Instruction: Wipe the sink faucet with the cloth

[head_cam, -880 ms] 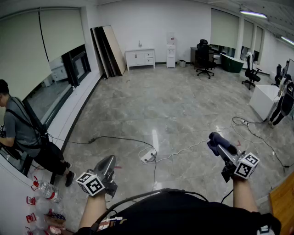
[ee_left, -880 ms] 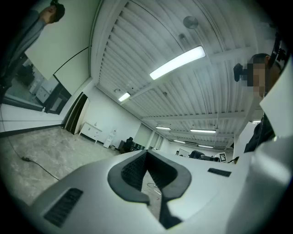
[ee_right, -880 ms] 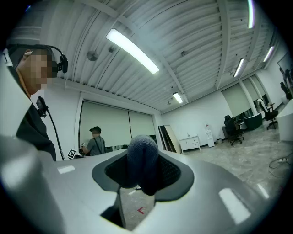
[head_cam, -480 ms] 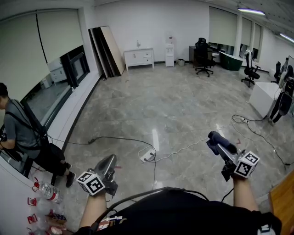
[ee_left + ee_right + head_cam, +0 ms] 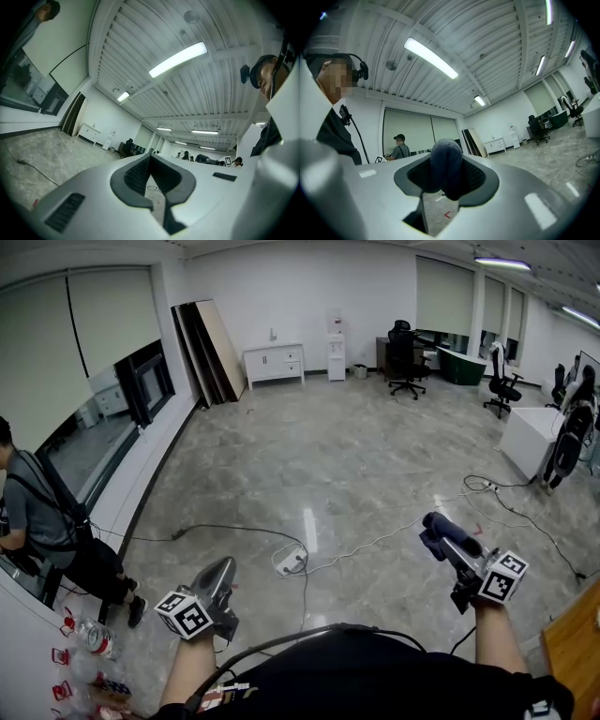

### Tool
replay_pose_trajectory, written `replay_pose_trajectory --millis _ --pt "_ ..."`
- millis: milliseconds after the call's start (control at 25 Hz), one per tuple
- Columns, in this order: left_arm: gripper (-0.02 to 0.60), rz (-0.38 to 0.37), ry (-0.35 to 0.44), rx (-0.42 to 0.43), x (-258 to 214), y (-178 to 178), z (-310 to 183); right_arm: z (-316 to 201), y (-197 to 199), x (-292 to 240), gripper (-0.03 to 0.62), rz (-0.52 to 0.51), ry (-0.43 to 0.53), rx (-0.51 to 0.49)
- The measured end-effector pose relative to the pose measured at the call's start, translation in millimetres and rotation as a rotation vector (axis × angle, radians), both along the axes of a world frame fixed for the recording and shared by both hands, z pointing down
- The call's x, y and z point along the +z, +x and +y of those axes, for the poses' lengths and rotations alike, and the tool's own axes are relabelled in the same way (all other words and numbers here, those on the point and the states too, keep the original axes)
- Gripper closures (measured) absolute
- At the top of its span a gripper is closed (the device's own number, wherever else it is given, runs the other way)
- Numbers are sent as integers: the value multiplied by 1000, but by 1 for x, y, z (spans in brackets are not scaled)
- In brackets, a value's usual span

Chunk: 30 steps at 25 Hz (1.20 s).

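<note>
A dark blue cloth [image 5: 445,157] is seen against the black-lined fingers [image 5: 480,176] of the pale grey right gripper [image 5: 446,180]. The left gripper [image 5: 151,173] is coloured alike. Black-and-white square patterns are borne by the marker cubes [image 5: 184,613]. The floor [image 5: 309,456] is marbled in glossy grey; a cabinet [image 5: 274,362] is white, a chair [image 5: 403,357] black.

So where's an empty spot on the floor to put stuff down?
The wide grey floor between the leaning boards and the white desk is bare. Closer in it's crowded: cables and a power strip lie between the left gripper and the right gripper, which holds the cloth.
</note>
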<state>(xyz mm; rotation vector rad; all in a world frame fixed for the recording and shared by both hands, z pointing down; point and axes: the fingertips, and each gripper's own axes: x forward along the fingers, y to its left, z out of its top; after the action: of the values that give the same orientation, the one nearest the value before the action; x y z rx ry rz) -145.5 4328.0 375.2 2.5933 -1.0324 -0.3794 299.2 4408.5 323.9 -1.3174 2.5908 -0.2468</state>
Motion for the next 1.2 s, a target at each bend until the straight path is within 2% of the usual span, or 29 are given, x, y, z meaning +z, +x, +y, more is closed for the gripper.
replay_pose_trajectory --millis 200,480,680,880,1200 --pt "589 0 -3 15 5 40 6 22 39 3 451 1 -9 18" --pt "589 4 -28 81 19 117 16 59 102 11 451 -22 -20 65" --pt "589 -29 -28 132 13 150 15 65 118 20 451 -5 -43 78" --pt "589 -41 -38 145 15 158 -13 34 117 28 451 -14 -52 65" --pt "589 20 -30 171 26 159 -131 -71 118 29 451 2 -83 108"
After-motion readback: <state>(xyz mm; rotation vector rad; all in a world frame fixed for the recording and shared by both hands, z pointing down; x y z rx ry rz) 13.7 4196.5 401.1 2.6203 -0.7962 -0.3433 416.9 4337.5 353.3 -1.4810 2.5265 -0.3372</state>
